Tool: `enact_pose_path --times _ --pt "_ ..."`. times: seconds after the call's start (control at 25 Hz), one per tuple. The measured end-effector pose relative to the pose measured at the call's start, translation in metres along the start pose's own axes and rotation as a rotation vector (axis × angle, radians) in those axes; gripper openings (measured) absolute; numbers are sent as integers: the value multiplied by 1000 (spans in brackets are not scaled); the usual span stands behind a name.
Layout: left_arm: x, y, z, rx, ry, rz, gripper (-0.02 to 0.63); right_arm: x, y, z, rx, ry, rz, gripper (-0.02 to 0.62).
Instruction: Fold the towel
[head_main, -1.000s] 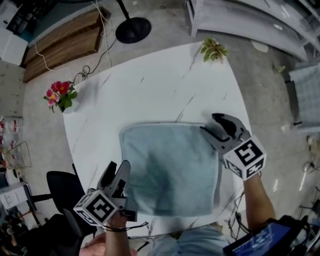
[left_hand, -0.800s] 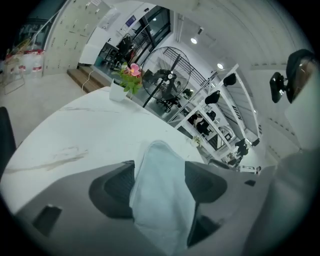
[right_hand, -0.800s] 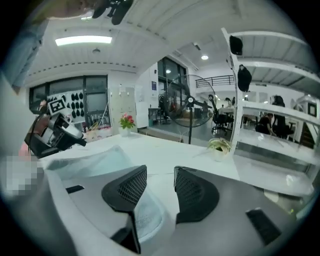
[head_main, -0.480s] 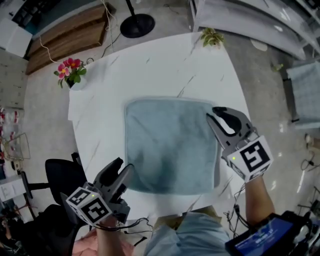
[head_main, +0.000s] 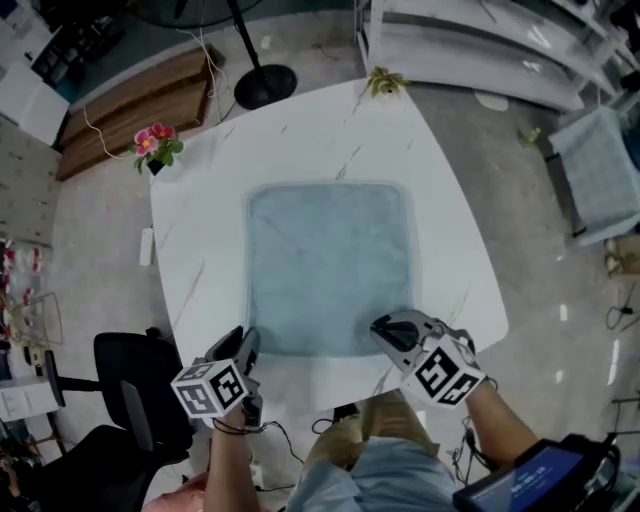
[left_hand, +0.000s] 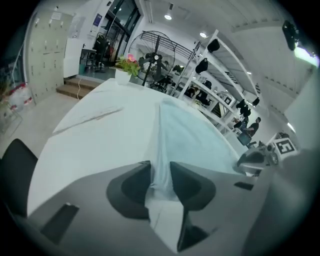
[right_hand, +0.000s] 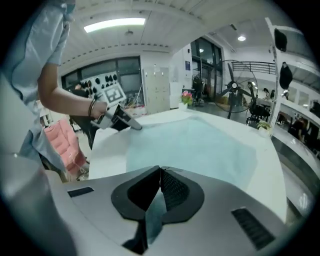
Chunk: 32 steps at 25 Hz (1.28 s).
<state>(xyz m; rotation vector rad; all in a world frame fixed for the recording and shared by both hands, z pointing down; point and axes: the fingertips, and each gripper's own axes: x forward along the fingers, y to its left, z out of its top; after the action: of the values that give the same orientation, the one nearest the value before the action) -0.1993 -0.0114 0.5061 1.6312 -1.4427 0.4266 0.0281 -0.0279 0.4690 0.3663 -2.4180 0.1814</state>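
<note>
A pale blue towel (head_main: 330, 265) lies flat on the white marble table (head_main: 200, 230). My left gripper (head_main: 245, 340) is at the towel's near left corner. In the left gripper view its jaws have just been closing, and a ridge of towel (left_hand: 190, 130) now sits pinched between the pads of that gripper (left_hand: 160, 180). My right gripper (head_main: 385, 328) is at the near right corner. Its jaws have just been closing too, and the right gripper (right_hand: 160, 187) is shut with a flap of towel (right_hand: 200, 142) between the pads. Each gripper shows in the other's view: the left gripper (right_hand: 122, 120), the right gripper (left_hand: 255, 157).
A pot of pink flowers (head_main: 155, 150) stands at the table's far left corner, a small green plant (head_main: 383, 82) at the far right corner. A fan base (head_main: 264, 85) and white shelving (head_main: 480, 50) lie beyond. A black office chair (head_main: 130, 390) is near left.
Both grippers have come back to the towel's near edge, the right one from the far right side. Their jaws, open before, have closed onto the towel's near corners.
</note>
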Motion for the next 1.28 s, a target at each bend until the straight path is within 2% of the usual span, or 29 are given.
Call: enact_pose_path --times 0.16,0.28,0.6,0.68,0.84,1.0,1.12,1.2,1.28 --pt "-9 0 -15 43 28 23 112 6 22 -39 -46 113 -16 28" --pt "-22 1 -34 31 34 12 110 2 27 -46 -20 103 -40 28" --pt "-59 -3 -87 -16 37 -22 100 -6 61 -52 -62 112 -35 20" --pt "-62 -7 -89 11 27 -32 102 -12 61 -47 -79 83 -49 28" --pt "-82 -14 -67 182 -55 -78 184 -39 52 -16 -115 -39 -70 113" --pt "-107 -24 -54 396 -139 -169 259 -66 55 -15 -188 -44 -48 141" --pt "-116 -45 -57 643 -174 -243 300 -74 62 -29 -218 -20 -29 143" --pt "-118 -57 -63 829 -177 -261 311 -76 67 -34 -205 -15 -25 143" --pt "-117 -64 -70 977 -185 -284 322 -75 73 -35 -192 -27 -14 141"
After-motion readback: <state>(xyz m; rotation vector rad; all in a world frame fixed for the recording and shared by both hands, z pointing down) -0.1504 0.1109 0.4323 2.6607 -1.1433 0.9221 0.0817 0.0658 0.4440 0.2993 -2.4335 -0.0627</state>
